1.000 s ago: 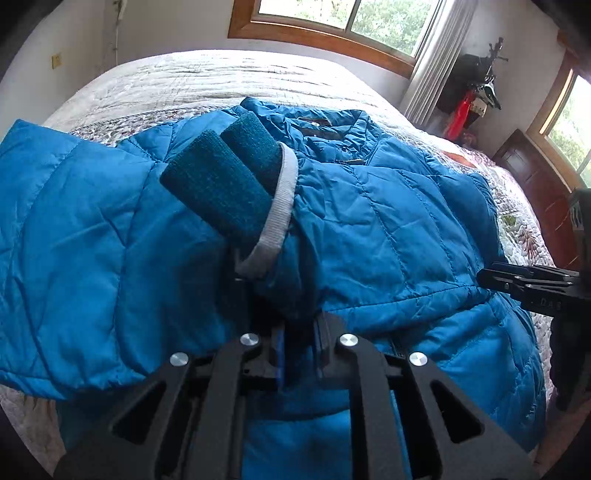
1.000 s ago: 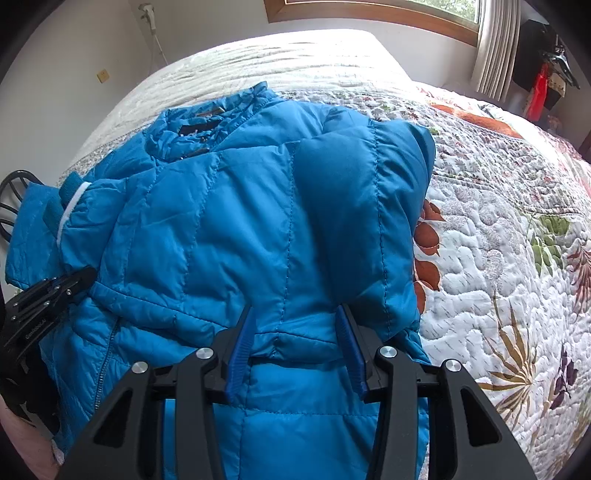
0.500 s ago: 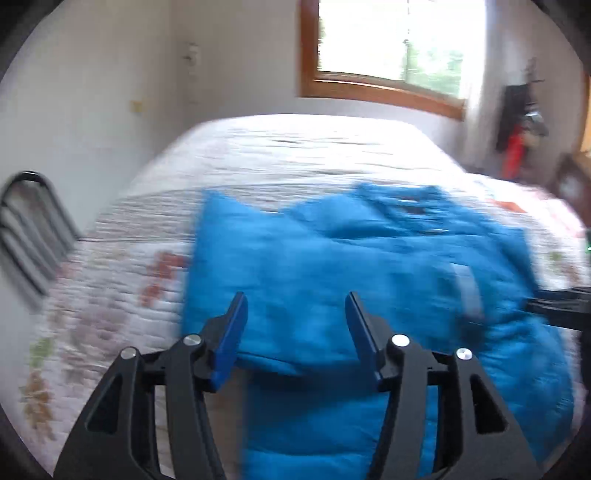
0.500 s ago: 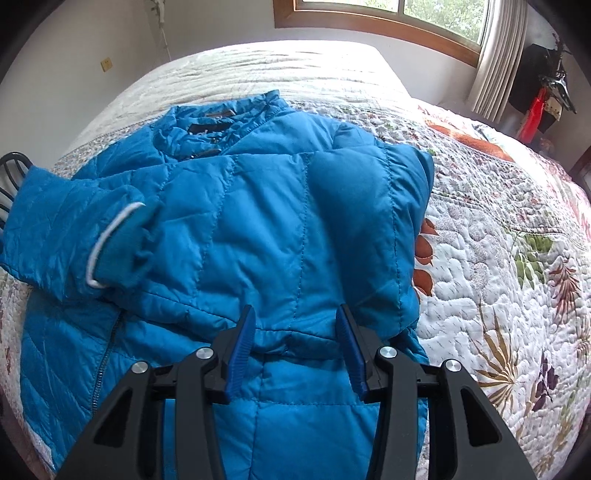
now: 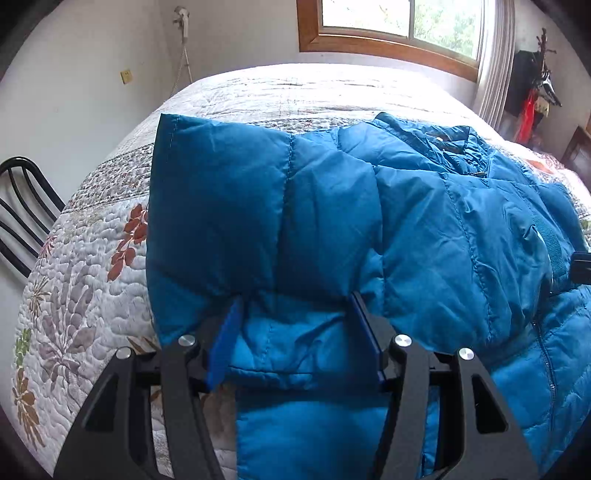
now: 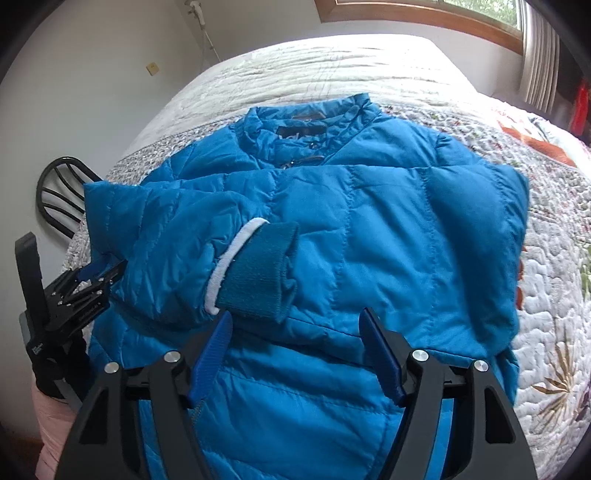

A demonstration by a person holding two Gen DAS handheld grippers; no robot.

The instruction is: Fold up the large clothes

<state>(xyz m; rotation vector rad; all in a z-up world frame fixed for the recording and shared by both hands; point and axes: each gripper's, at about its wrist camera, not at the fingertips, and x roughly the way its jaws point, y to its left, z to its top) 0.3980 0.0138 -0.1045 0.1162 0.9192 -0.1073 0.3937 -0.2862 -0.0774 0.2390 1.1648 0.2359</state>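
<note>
A blue quilted puffer jacket [image 5: 369,229] lies front-up on the bed, collar toward the window, both sleeves folded across the chest. It also shows in the right wrist view [image 6: 369,236]. The left sleeve's dark knit cuff [image 6: 258,273] with a white band rests on the chest. My left gripper [image 5: 295,306] is open and empty, low over the jacket's left side by the folded sleeve. It shows at the jacket's left edge in the right wrist view [image 6: 96,273]. My right gripper [image 6: 295,325] is open and empty, just above the jacket's lower front, below the cuff.
The jacket lies on a floral quilted bedspread [image 5: 81,280], which also shows in the right wrist view [image 6: 554,295]. A black metal chair [image 5: 22,206] stands at the bed's left side. A wooden-framed window [image 5: 391,26] and hanging clothes [image 5: 532,96] are at the far wall.
My left gripper has let go of the sleeve cuff, opened, and swung left to the jacket's left side. The cuff now lies on the chest. My right gripper has stayed open and shifted left.
</note>
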